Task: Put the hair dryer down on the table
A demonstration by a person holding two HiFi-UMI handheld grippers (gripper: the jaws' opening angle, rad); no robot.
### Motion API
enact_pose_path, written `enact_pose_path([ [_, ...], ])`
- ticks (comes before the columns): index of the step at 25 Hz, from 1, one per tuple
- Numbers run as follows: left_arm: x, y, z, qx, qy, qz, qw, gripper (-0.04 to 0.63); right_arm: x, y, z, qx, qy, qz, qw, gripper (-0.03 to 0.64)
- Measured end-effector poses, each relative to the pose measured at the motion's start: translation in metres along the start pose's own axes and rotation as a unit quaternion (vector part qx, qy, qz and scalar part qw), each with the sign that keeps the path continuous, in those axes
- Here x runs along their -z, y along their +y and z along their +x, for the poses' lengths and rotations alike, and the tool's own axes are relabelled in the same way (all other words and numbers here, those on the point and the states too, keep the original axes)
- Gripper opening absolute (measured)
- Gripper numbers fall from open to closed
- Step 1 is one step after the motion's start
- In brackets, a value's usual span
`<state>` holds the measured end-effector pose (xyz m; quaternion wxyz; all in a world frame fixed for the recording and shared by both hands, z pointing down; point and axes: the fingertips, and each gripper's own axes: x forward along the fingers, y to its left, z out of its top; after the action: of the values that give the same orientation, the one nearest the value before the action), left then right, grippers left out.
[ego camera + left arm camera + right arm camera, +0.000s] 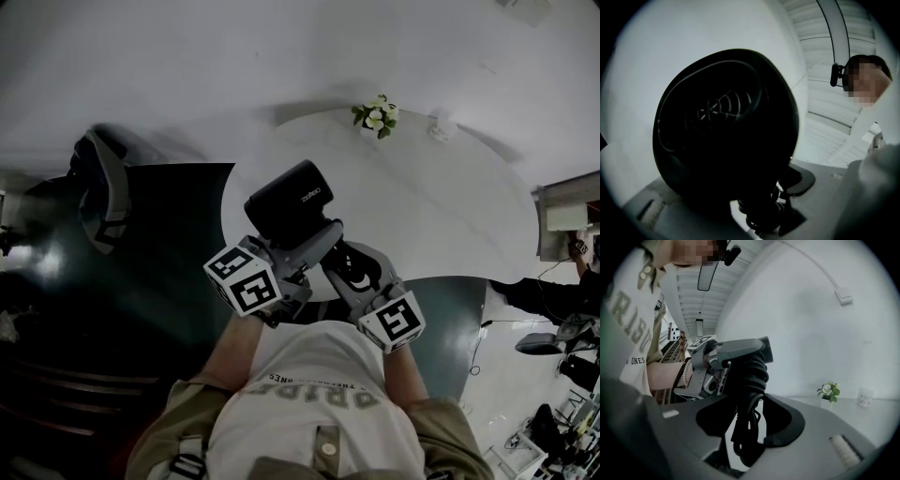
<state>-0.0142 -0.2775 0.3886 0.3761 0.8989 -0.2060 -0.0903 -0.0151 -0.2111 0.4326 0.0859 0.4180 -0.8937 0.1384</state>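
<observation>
1. We see the right gripper (345, 264) clamped on the hair dryer (289, 202) by its handle, which is wrapped in cord (747, 394). The left gripper (305, 246) gapes around the head and, we judge, is not pressing.
2. The dryer hangs over the table (441, 216) at its near edge. With a one-sided hold on loose coils, it may swivel or drop off the edge.
3. Only the head view shows the table beneath. Only the left gripper view shows the rear grille (717, 110).
</observation>
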Motion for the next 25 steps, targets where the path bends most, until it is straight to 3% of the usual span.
enact_pose_path([
  [6,0.009,-0.012,0.011,0.019,0.019,0.039,0.9989,0.356,-0.003,-0.008,-0.011,-0.022,-0.023,0.041,0.999,0.175],
  [13,0.021,-0.013,0.020,0.009,0.036,0.074,0.9965,0.382,-0.002,-0.019,-0.020,-0.053,-0.042,0.077,0.995,0.175],
  [18,0.047,-0.001,0.023,0.001,0.085,0.104,0.9909,0.397,0.008,-0.030,-0.022,-0.066,-0.024,0.084,0.994,0.175],
  [22,0.063,0.010,0.027,-0.005,0.092,0.089,0.9917,0.400,0.023,-0.044,-0.022,-0.085,-0.005,0.091,0.992,0.175],
  [25,0.068,0.018,0.031,-0.013,0.092,0.072,0.9931,0.400,0.028,-0.051,-0.020,-0.097,-0.005,0.124,0.987,0.175],
])
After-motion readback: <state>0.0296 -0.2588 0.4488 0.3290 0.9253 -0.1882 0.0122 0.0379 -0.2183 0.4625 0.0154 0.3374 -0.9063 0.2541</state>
